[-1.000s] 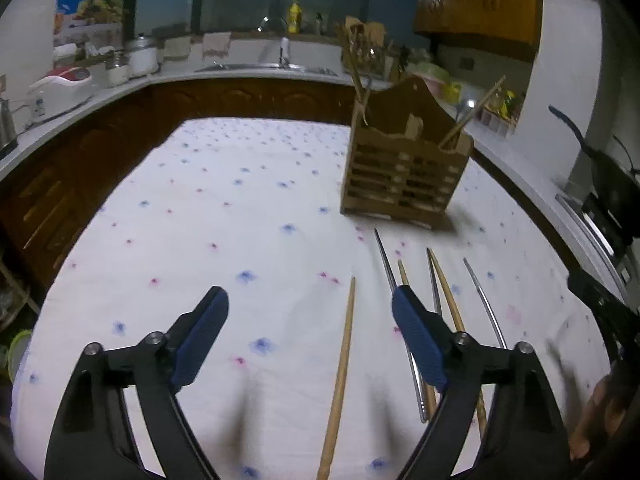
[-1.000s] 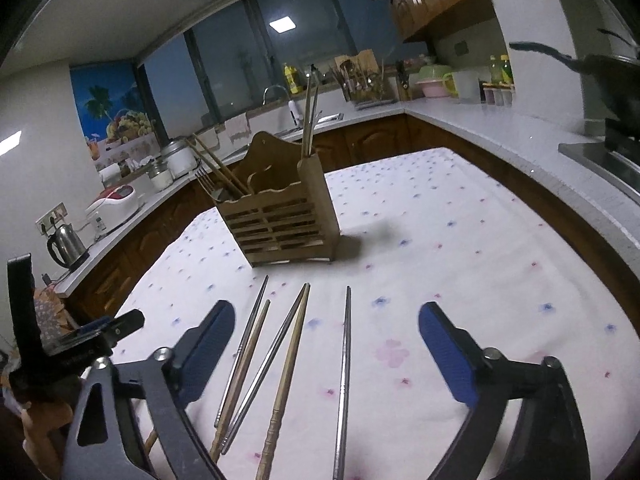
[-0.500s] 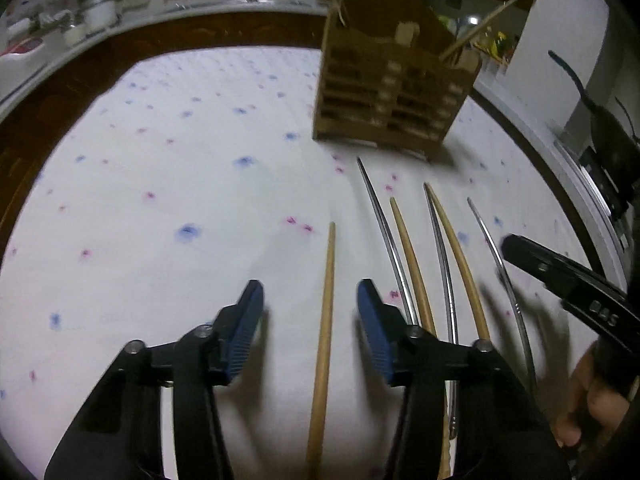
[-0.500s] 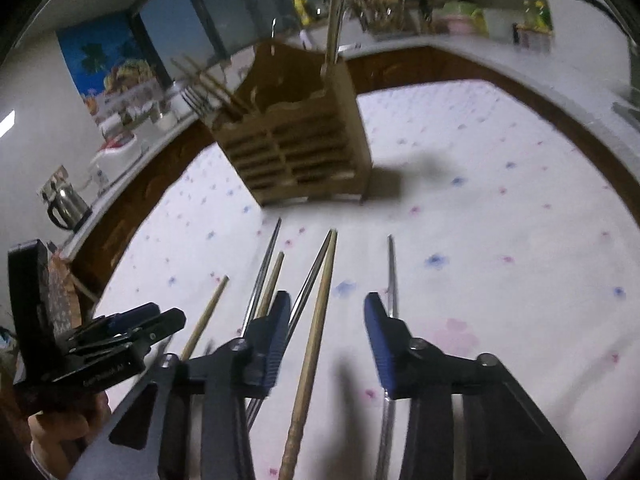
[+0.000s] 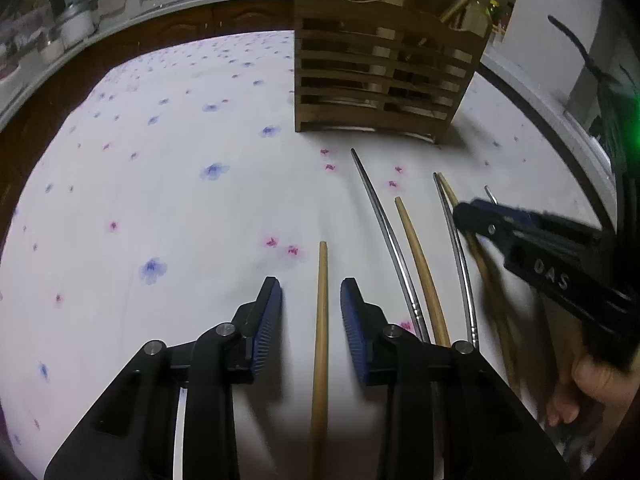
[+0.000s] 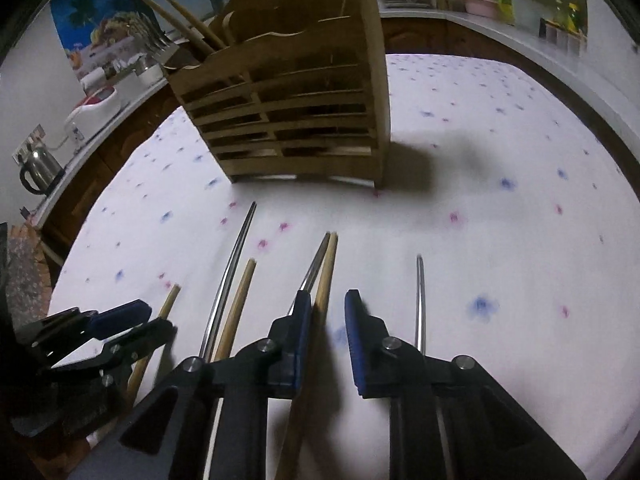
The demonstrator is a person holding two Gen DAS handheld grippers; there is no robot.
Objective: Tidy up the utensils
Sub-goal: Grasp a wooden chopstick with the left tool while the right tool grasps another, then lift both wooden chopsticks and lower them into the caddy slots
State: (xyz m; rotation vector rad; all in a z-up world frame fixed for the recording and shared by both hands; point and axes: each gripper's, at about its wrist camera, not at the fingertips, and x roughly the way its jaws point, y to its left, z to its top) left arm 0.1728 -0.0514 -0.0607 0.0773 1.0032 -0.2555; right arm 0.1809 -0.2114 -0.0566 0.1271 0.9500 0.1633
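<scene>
Several wooden and metal chopsticks lie side by side on the flowered tablecloth (image 5: 160,200) in front of a slatted wooden utensil holder (image 5: 380,80), which also shows in the right wrist view (image 6: 296,120). My left gripper (image 5: 311,300) is low over the cloth, partly open, its blue pads on either side of the leftmost wooden chopstick (image 5: 321,320) without touching it. My right gripper (image 6: 327,312) is partly open around another wooden chopstick (image 6: 326,276) that lies against a metal one (image 6: 314,264). The right gripper also shows in the left wrist view (image 5: 520,236).
A lone metal chopstick (image 6: 419,300) lies right of the right gripper. The holder has wooden chopsticks (image 6: 180,20) sticking out. A kitchen counter with a kettle (image 6: 36,168) and appliances runs around the table. A dark stove area (image 5: 600,92) is at the right.
Both grippers have dropped lower and moved forward over the chopsticks, and their jaws have narrowed from wide open to a small gap around one wooden chopstick each.
</scene>
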